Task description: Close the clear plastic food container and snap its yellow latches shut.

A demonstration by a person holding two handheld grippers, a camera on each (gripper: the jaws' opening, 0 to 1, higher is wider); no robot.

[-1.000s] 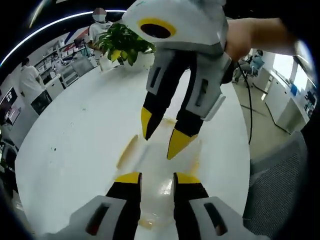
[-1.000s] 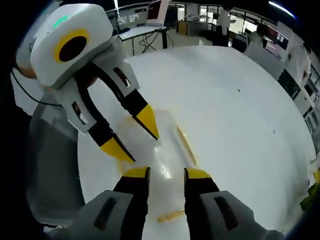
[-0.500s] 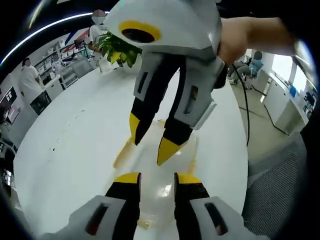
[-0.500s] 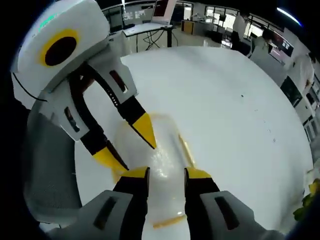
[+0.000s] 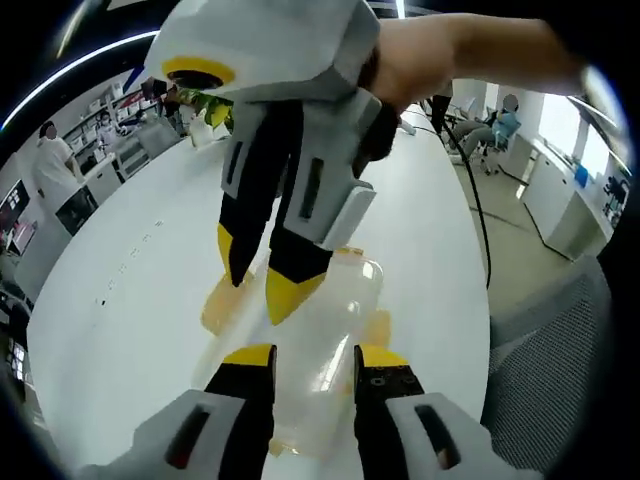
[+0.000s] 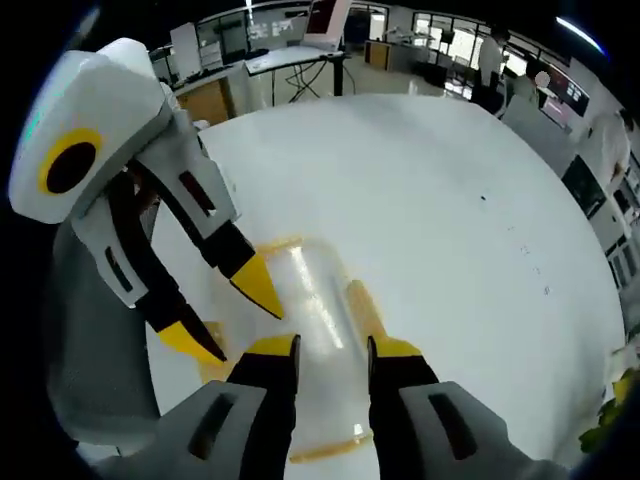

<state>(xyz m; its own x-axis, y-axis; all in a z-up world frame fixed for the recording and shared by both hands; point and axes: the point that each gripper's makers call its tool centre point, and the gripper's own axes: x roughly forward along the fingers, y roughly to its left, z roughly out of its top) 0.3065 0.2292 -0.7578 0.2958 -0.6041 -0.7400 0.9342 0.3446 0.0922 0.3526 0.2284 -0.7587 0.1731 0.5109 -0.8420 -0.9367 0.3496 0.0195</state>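
An open-plan office surrounds a large white round table (image 5: 130, 300), and on that table lies one clear plastic food container (image 5: 320, 350), a long rounded box with glare streaks along its transparent top and yellow trim at its edges. In the left gripper view it sits at about 6 o'clock, running up from between the view's own jaws toward the centre; one yellow latch (image 5: 222, 303) shows at roughly 9 o'clock of the box, and another yellow patch (image 5: 377, 327) at its 3 o'clock side. In the right gripper view the same container (image 6: 312, 330) lies just below centre, with a yellow latch strip (image 6: 364, 307) along its 3 o'clock edge and yellow trim at its near end. Two grippers work over it. The left gripper (image 5: 312, 360) has its yellow-tipped jaws parted with the container showing between them; whether they touch it cannot be told. The right gripper (image 5: 258, 285), held by a hand (image 5: 430, 60), points down at the container's far end, jaws parted, clasping nothing visible. A potted green plant (image 5: 205, 105) stands at 11 o'clock on the table's far side, and a grey chair (image 5: 550, 370) sits at 4 o'clock.
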